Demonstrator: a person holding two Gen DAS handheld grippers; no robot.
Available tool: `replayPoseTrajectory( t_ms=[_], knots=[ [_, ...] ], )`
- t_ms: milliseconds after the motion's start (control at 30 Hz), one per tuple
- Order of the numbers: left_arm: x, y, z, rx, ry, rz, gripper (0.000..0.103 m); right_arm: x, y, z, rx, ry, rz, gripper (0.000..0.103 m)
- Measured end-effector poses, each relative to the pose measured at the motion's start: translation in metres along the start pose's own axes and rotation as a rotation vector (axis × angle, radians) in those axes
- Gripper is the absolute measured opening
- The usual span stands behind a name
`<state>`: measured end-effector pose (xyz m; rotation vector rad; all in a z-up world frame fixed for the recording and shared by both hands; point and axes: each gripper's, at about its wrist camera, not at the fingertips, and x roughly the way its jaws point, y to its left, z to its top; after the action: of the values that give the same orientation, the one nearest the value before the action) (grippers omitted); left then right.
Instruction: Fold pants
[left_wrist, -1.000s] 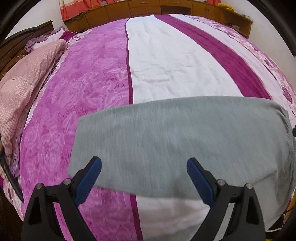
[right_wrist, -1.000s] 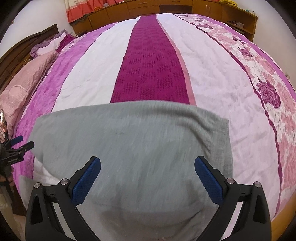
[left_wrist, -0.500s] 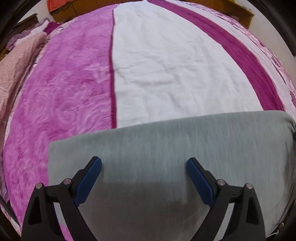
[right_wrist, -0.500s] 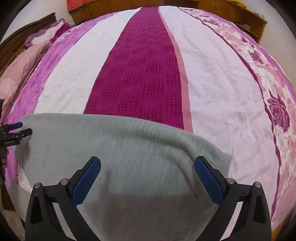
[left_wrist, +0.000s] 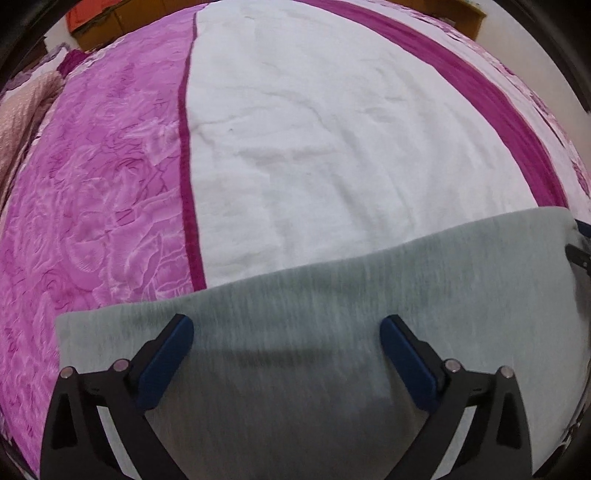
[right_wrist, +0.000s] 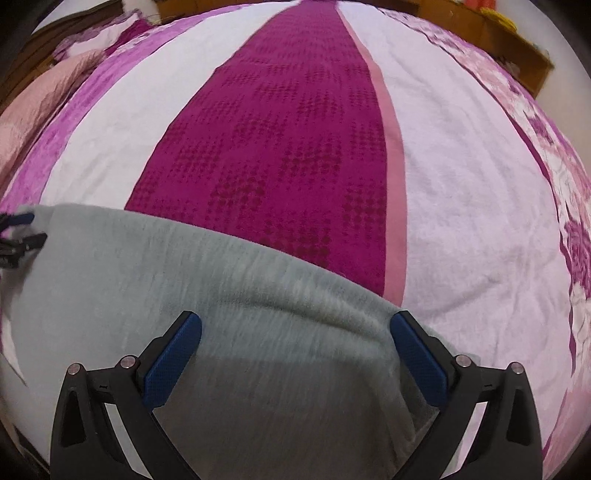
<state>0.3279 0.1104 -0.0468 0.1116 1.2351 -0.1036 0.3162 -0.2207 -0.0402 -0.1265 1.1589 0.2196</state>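
The grey pants (left_wrist: 332, 295) lie flat across the striped bedspread, near its front edge, and look folded into a long band. My left gripper (left_wrist: 286, 325) hovers open over the pants' left part, blue pads wide apart, nothing between them. My right gripper (right_wrist: 295, 320) hovers open over the right end of the pants (right_wrist: 147, 266), where the cloth bulges into a soft ridge. Each gripper shows at the edge of the other's view: the right gripper (left_wrist: 580, 243) and the left gripper (right_wrist: 18, 229). The cloth under the gripper frames is hidden.
The bedspread (left_wrist: 332, 147) has pink, white and magenta stripes (right_wrist: 280, 147), with a floral band (right_wrist: 554, 166) at the right. A pink pillow (right_wrist: 37, 110) lies at the left. Wooden cabinets (right_wrist: 509, 33) line the far wall.
Both grippers have moved forward and lower over the bed, so the pants' far edge now sits lower in both views. Both stayed open. The pants have not visibly moved.
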Motion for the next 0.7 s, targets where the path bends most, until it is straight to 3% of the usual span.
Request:
replayPoseTrajectory(
  t_ms=[300,333,367,400,467,500,533,567,600,633,700],
  knots=[
    [0.004,-0.002,0.000,0.050,-0.033,-0.030,0.101,0.005,-0.002,0.001,-0.057,-0.030,0.022,0.098],
    [0.003,-0.003,0.000,0.050,-0.042,-0.031,0.096,0.003,-0.002,0.000,-0.059,-0.037,0.025,0.095],
    [0.000,-0.005,-0.001,0.054,-0.056,-0.037,0.093,0.001,-0.001,-0.001,-0.060,-0.042,0.026,0.084],
    [-0.003,-0.007,0.002,0.056,-0.064,-0.038,0.084,-0.003,0.003,-0.003,-0.063,-0.052,0.023,0.077],
    [-0.010,-0.012,0.000,0.063,-0.079,-0.037,0.069,-0.013,0.008,-0.007,-0.075,-0.069,0.022,0.048],
    [-0.012,-0.014,0.000,0.067,-0.083,-0.030,0.056,-0.016,0.011,-0.008,-0.085,-0.069,0.015,0.043],
    [-0.016,-0.017,-0.001,0.069,-0.087,-0.021,0.050,-0.018,0.013,-0.009,-0.094,-0.069,0.013,0.032],
    [-0.019,-0.017,-0.001,0.069,-0.092,-0.012,0.035,-0.021,0.015,-0.009,-0.101,-0.070,0.016,0.022],
    [-0.022,-0.018,-0.001,0.065,-0.095,-0.003,0.019,-0.023,0.016,-0.010,-0.102,-0.072,0.012,0.018],
    [-0.026,-0.018,-0.004,0.058,-0.096,0.006,0.014,-0.026,0.019,-0.011,-0.103,-0.075,0.000,0.011],
    [-0.035,-0.015,-0.004,0.029,-0.105,0.001,0.007,-0.033,0.018,-0.008,-0.094,-0.088,-0.001,0.008]
  ],
)
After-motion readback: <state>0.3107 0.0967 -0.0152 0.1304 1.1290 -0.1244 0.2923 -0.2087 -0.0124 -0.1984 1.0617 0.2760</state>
